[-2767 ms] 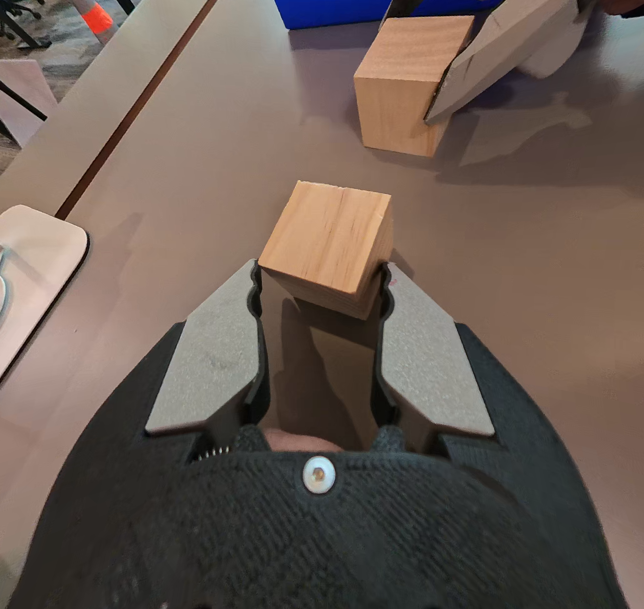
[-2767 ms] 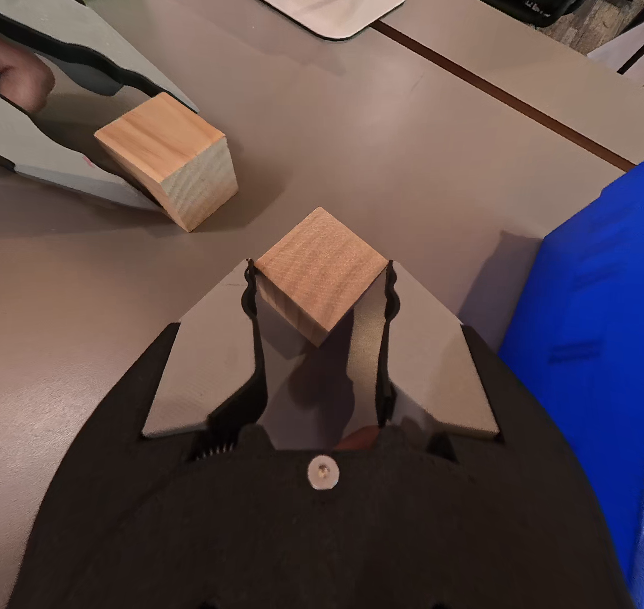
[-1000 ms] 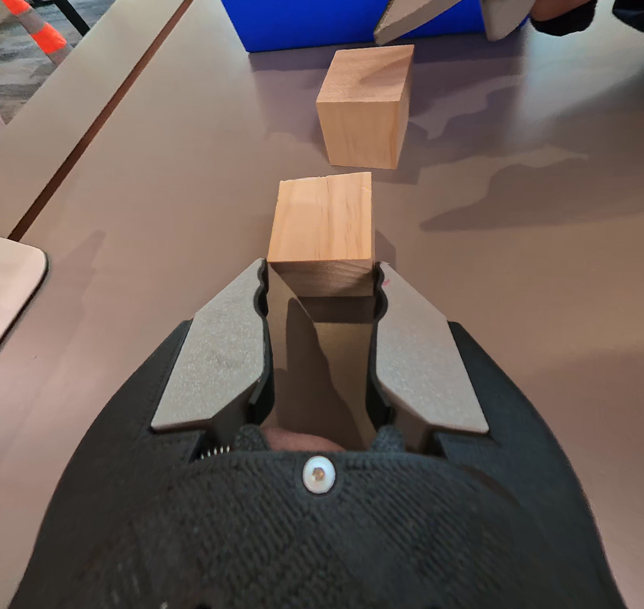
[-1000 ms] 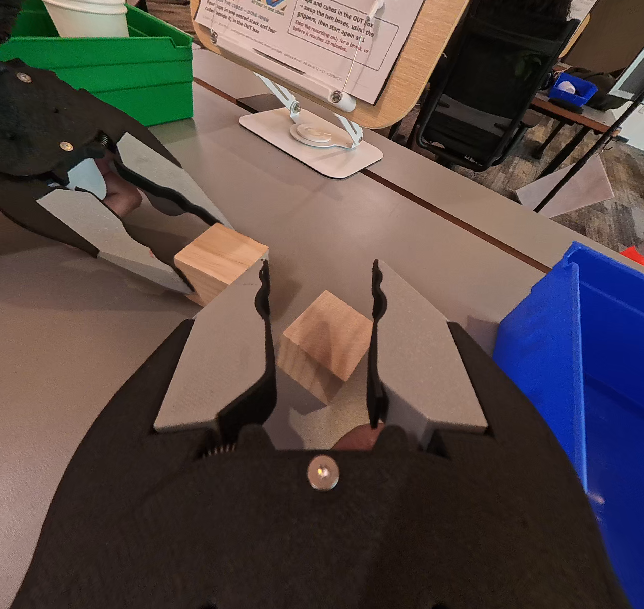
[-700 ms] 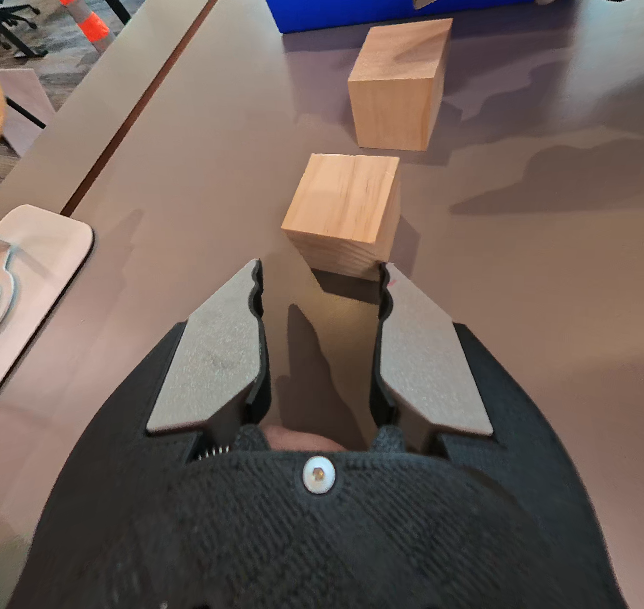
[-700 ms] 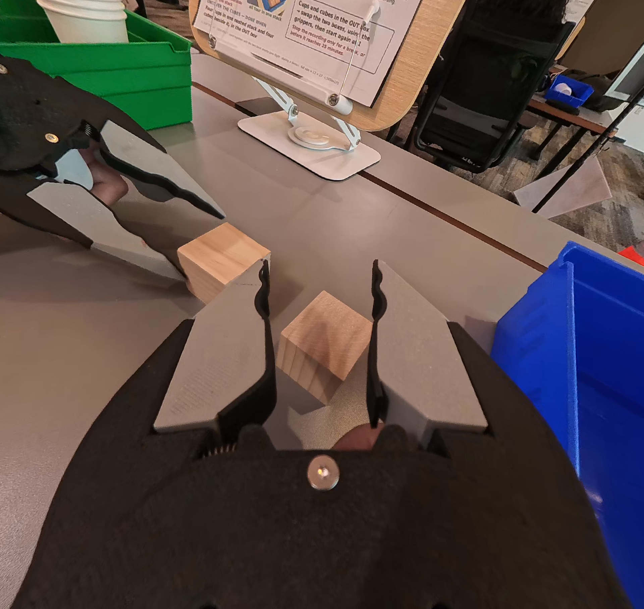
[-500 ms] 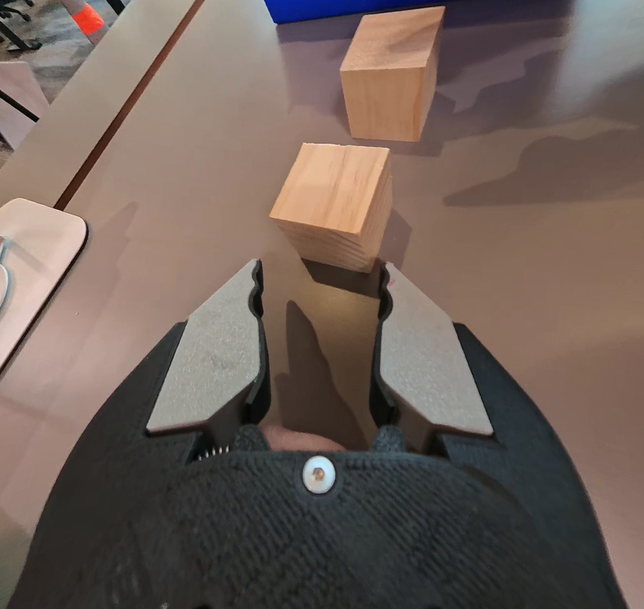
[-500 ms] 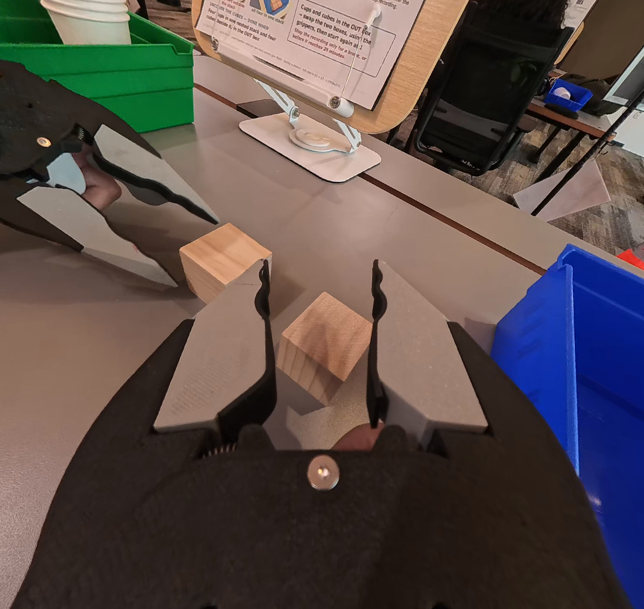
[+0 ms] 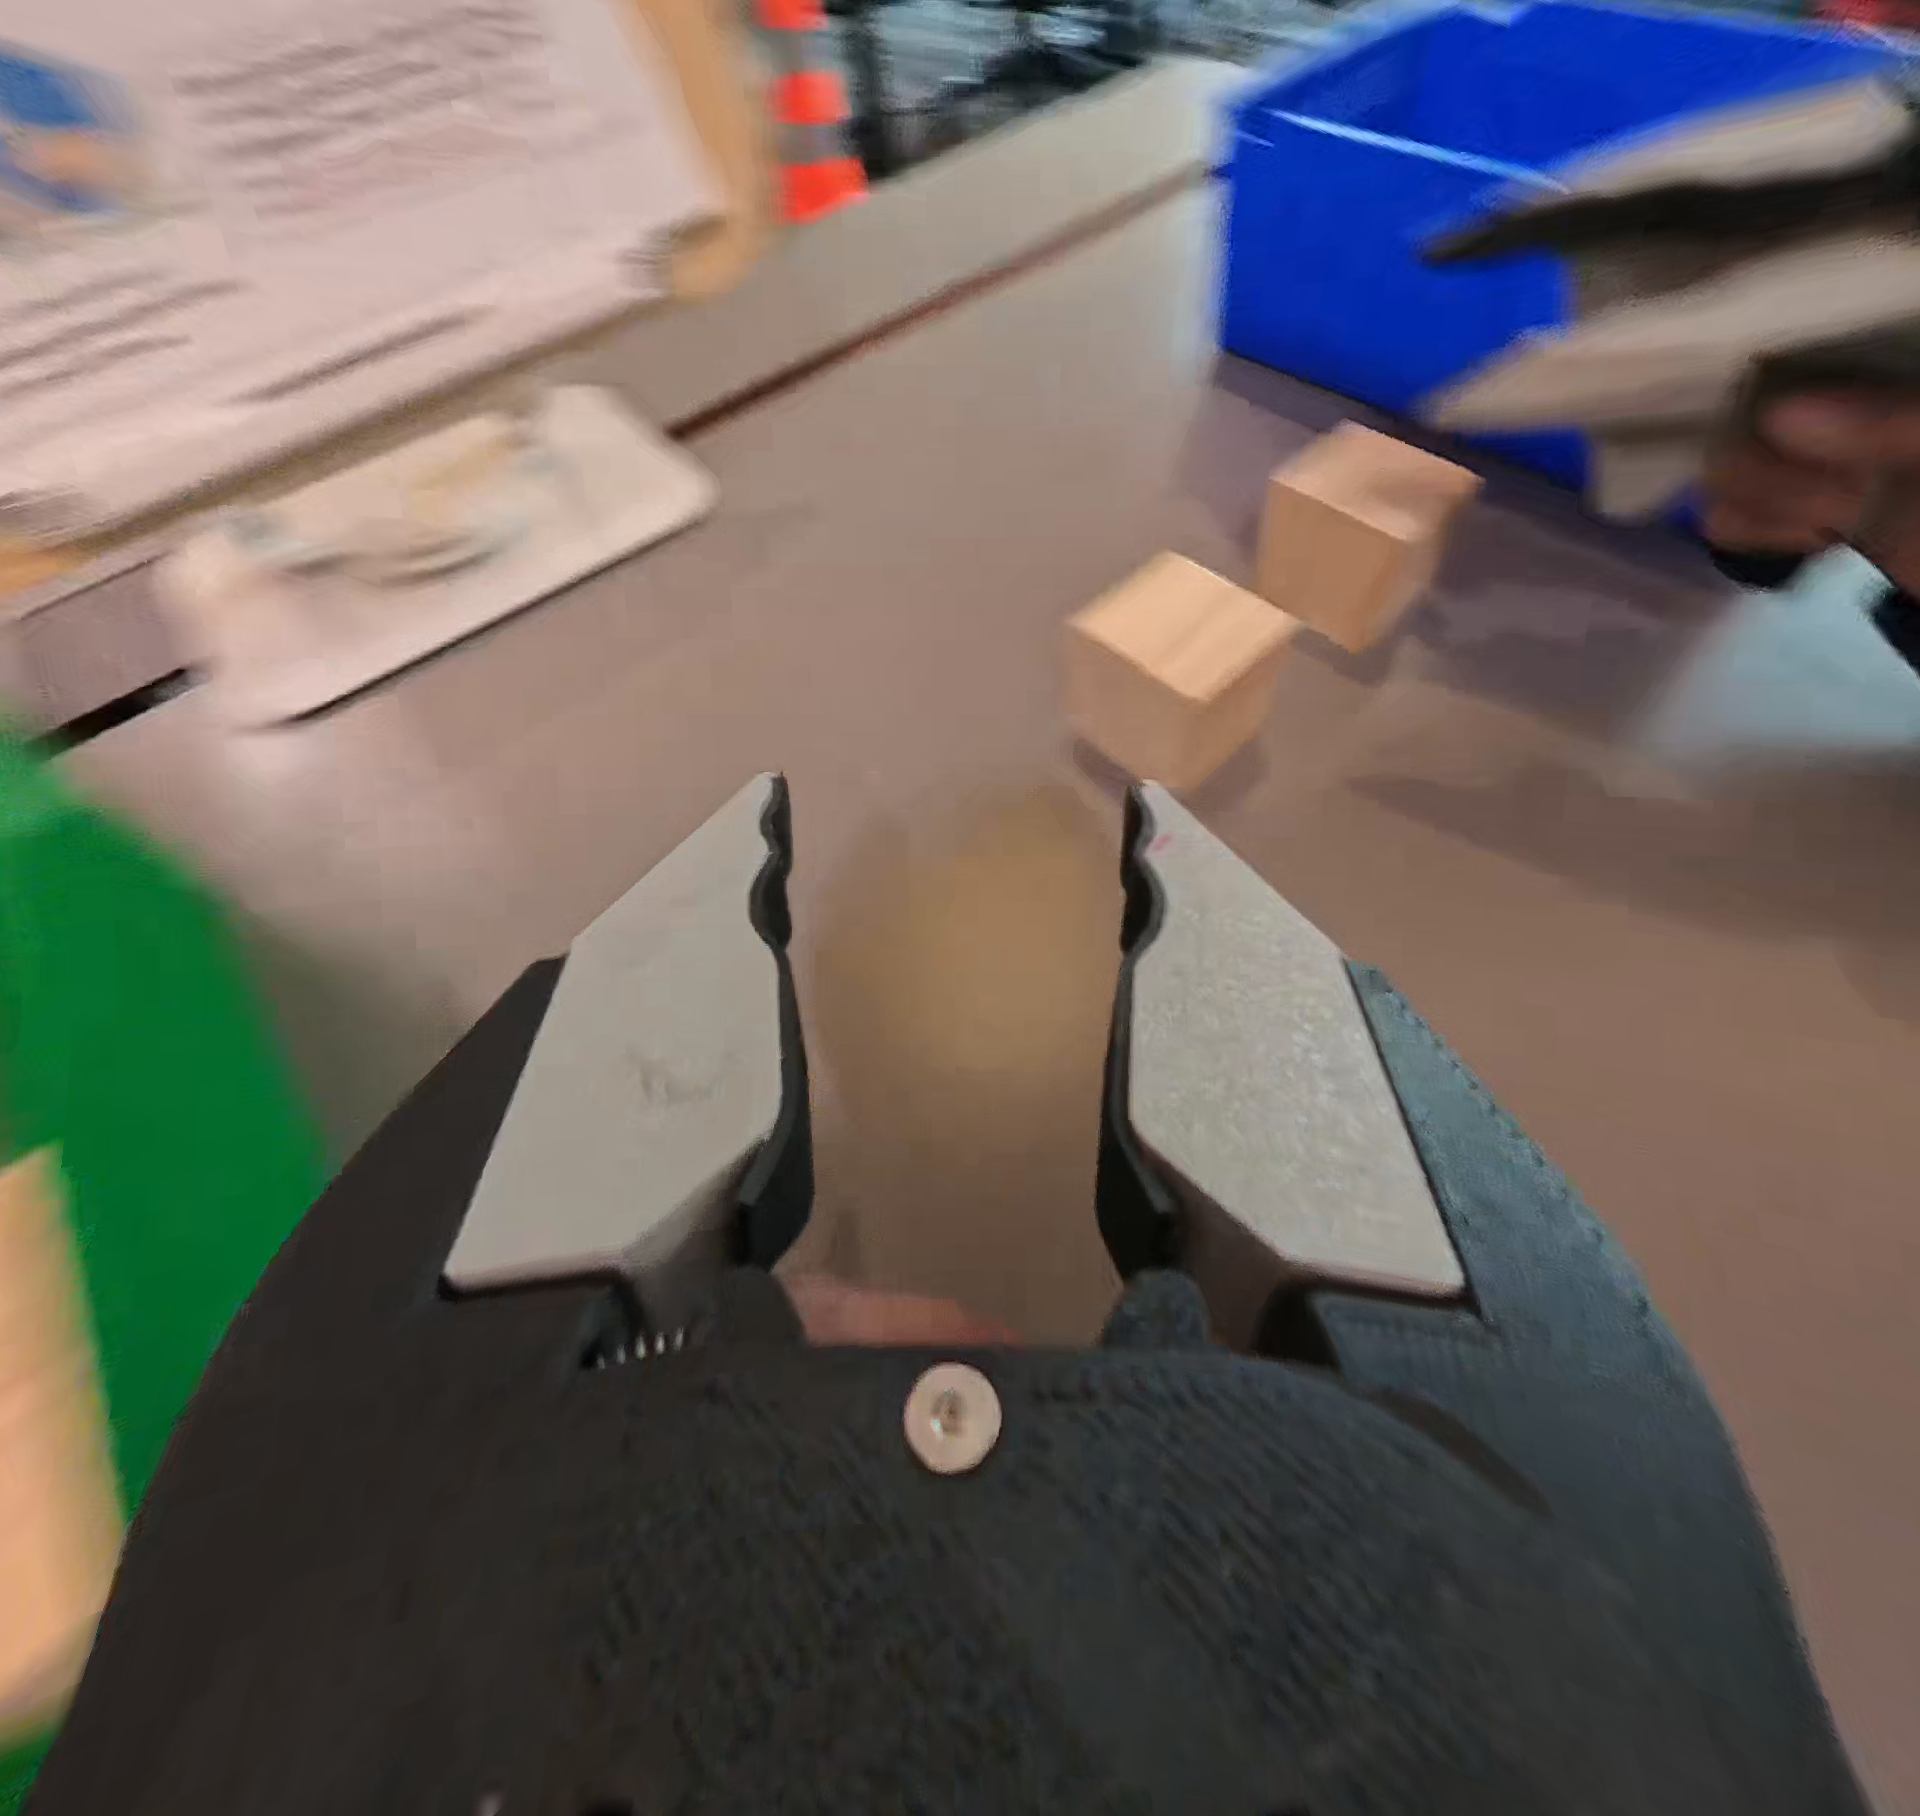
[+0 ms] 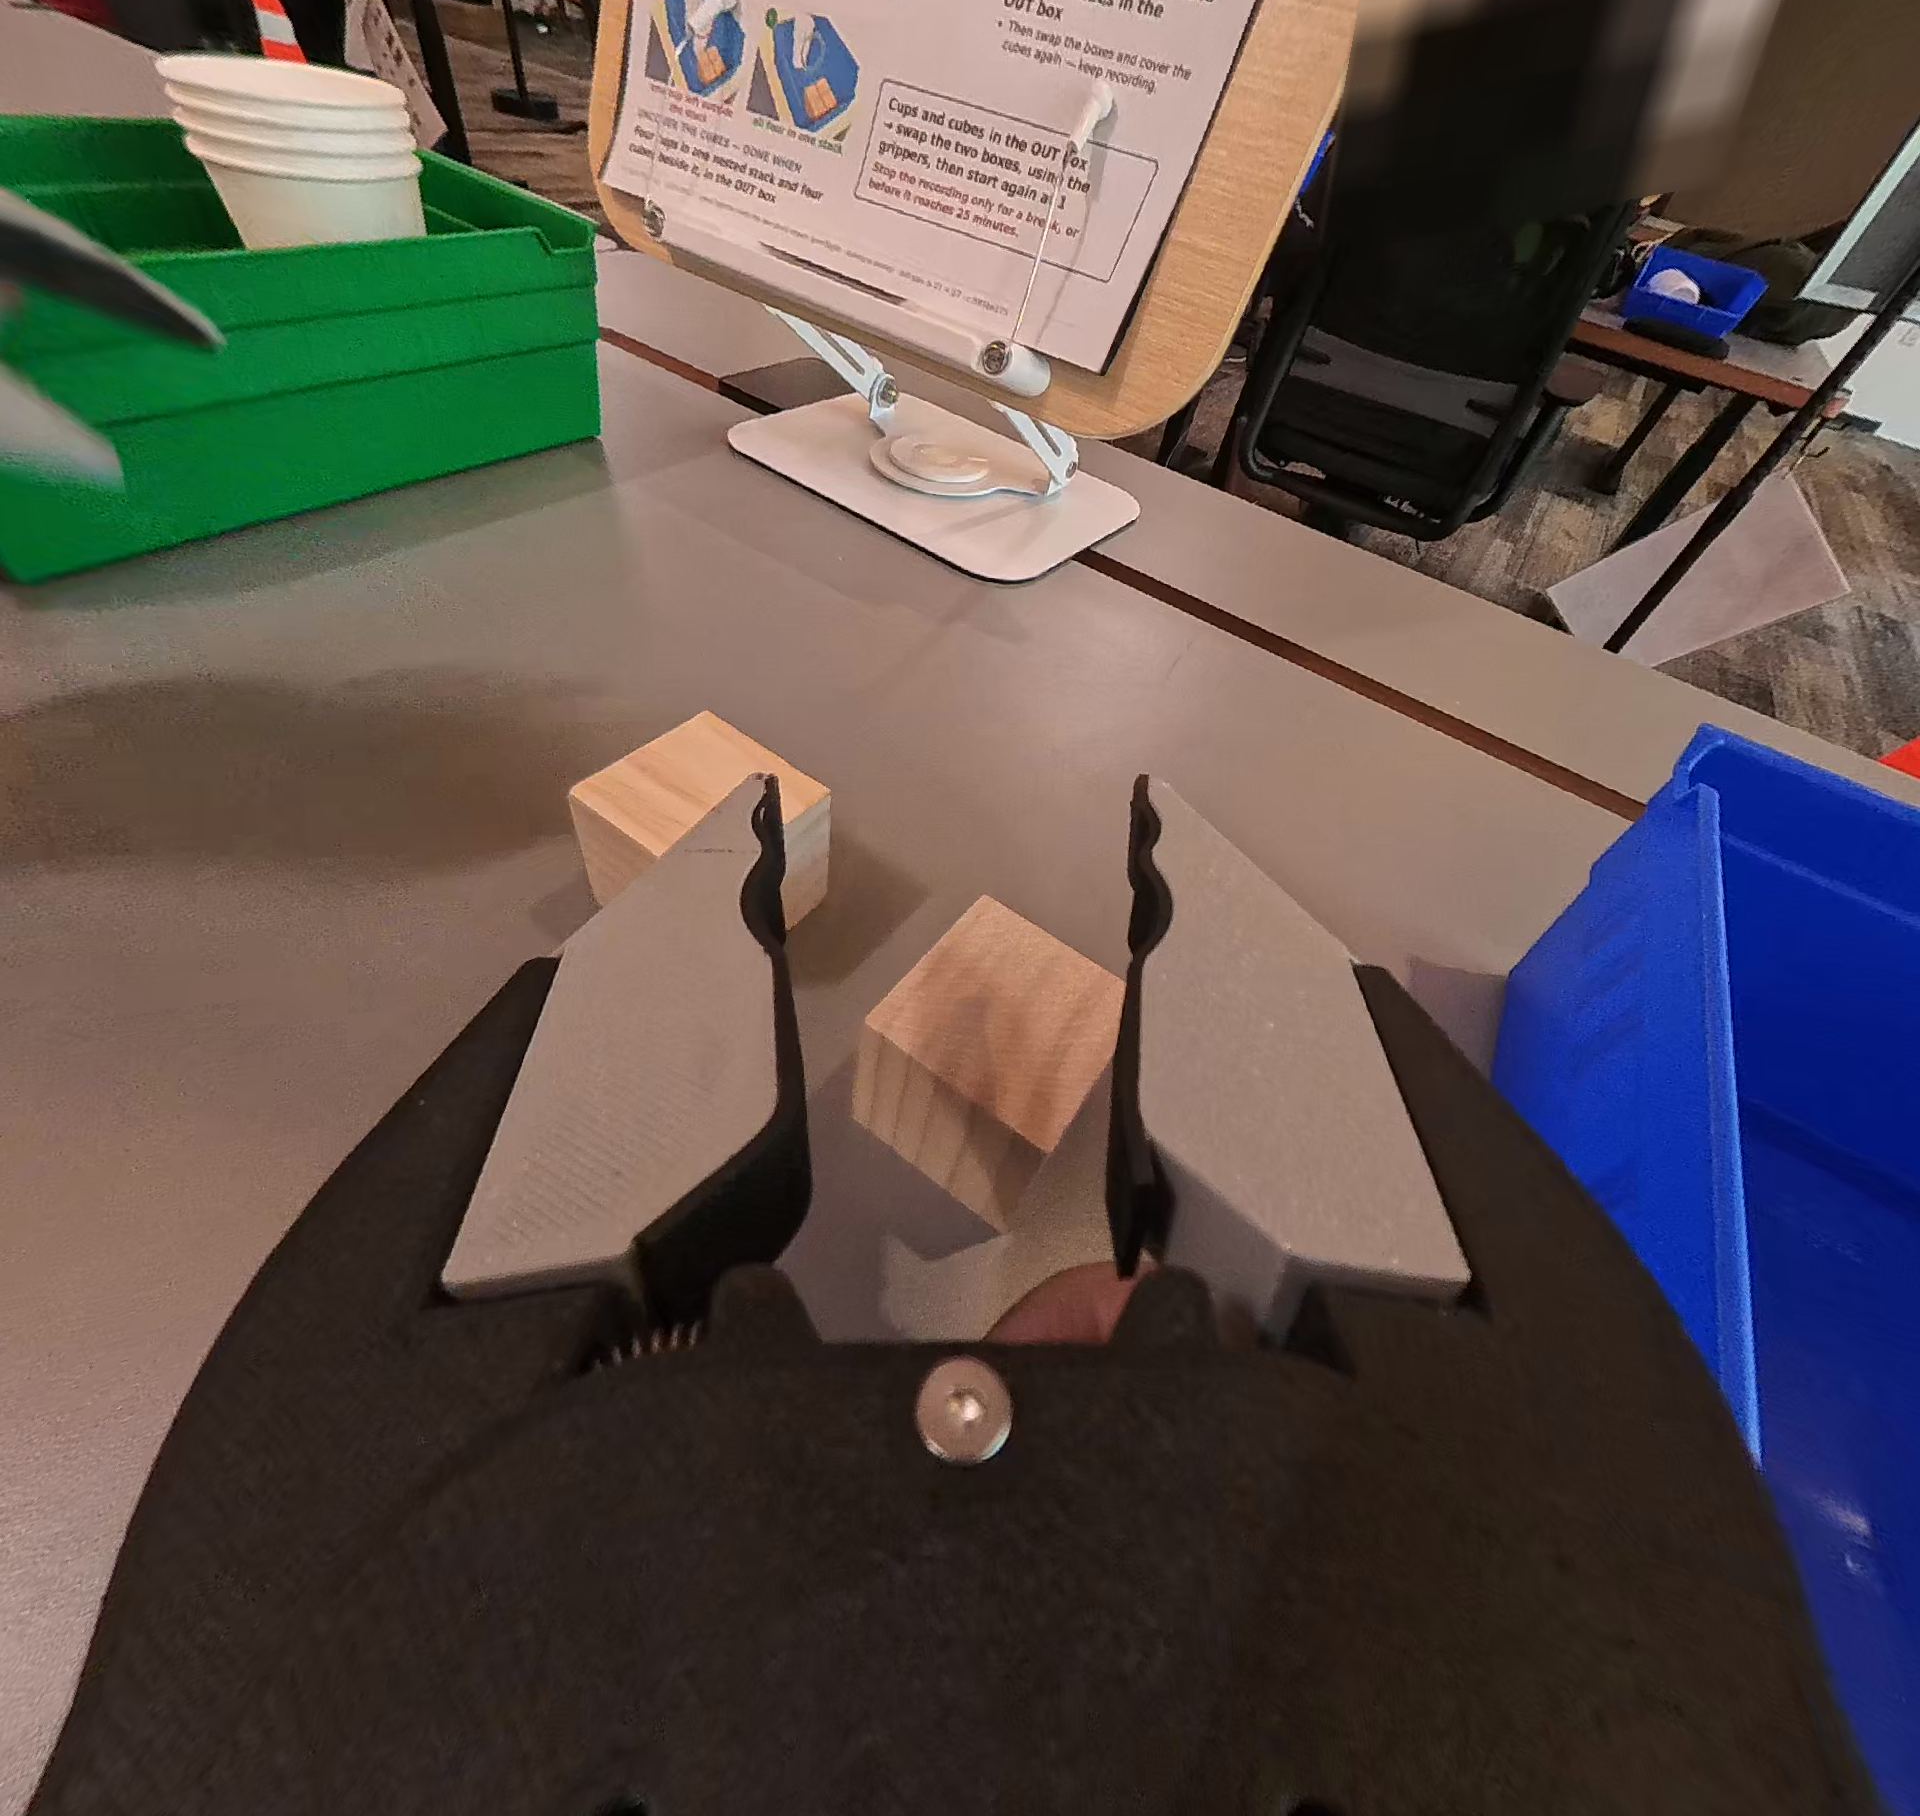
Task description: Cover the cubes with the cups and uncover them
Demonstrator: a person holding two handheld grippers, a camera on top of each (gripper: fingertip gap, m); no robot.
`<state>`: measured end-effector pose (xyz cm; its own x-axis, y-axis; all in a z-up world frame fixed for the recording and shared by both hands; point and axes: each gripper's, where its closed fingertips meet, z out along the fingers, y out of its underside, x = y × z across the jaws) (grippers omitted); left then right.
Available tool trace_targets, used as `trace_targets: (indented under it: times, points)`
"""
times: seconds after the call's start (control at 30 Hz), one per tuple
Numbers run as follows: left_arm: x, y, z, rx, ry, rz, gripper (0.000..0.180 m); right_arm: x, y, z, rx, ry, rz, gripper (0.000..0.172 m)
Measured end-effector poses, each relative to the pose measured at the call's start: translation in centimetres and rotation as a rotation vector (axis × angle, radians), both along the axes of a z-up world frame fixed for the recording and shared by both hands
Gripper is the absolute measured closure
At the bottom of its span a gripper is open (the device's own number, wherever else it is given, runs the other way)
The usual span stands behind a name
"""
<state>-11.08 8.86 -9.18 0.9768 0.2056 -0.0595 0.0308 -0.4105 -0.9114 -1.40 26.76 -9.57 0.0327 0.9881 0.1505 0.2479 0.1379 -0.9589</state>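
Right gripper fingers wide, nothing gripped, over near wooden cube | left gripper fingers wide, bare | second cube beyond on table | white cups stacked in far green bin

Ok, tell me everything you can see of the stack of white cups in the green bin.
The stack of white cups stands upright, mouths up, in the green bin at the far left of the table. Several nested rims show at the top; they look like plain paper cups, the lower bodies hidden behind the bin wall. Neither hand-held gripper touches them. The left wrist view is too blurred to show them.
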Motion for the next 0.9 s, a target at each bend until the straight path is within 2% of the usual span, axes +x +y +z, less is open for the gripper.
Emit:
trace_targets:
  times: [0.07, 0.13, 0.2, 0.27, 0.37, 0.5, 0.63, 0.73, 0.8, 0.9]
  points:
    - [-4.5, -4.3, 2.9, 0.031, -0.026, 0.208, 0.124, 0.0, -0.3, 0.2, 0.001, 0.007, 0.006, 0.110]
    - [-9.6, -8.9, 4.7, 0.028, 0.017, 0.408, 0.122, 0.0, -0.6, 0.5, -0.003, 0.020, 0.015, 0.110]
    - [-13.8, -12.8, 5.1, -0.011, 0.036, 0.559, 0.123, 0.0, -1.0, 0.7, -0.001, 0.024, 0.026, 0.110]
    - [-16.7, -14.8, 3.2, -0.104, -0.009, 0.632, 0.120, 0.0, -1.4, 0.8, 0.008, 0.027, 0.033, 0.110]
    - [-17.9, -14.1, -1.7, -0.245, -0.189, 0.616, 0.109, 0.0, -1.5, 0.6, 0.018, 0.023, 0.037, 0.111]
    - [-19.3, -12.8, -6.3, -0.397, -0.282, 0.621, 0.104, -0.1, -1.3, 0.3, 0.014, 0.013, 0.029, 0.111]
    - [-19.3, -10.8, -6.6, -0.340, -0.431, 0.547, 0.124, -0.1, -1.2, 0.1, 0.012, 0.002, 0.030, 0.112]
    - [-19.8, -11.5, -6.8, -0.357, -0.439, 0.561, 0.111, -0.1, -1.4, 0.1, 0.022, -0.001, 0.039, 0.112]
    - [-21.0, -13.2, -6.7, -0.385, -0.411, 0.602, 0.099, -0.1, -1.4, 0.1, 0.027, -0.001, 0.039, 0.113]
    - [-22.2, -15.8, -6.6, -0.391, -0.421, 0.656, 0.098, 0.0, -1.4, 0.1, 0.026, -0.002, 0.038, 0.113]
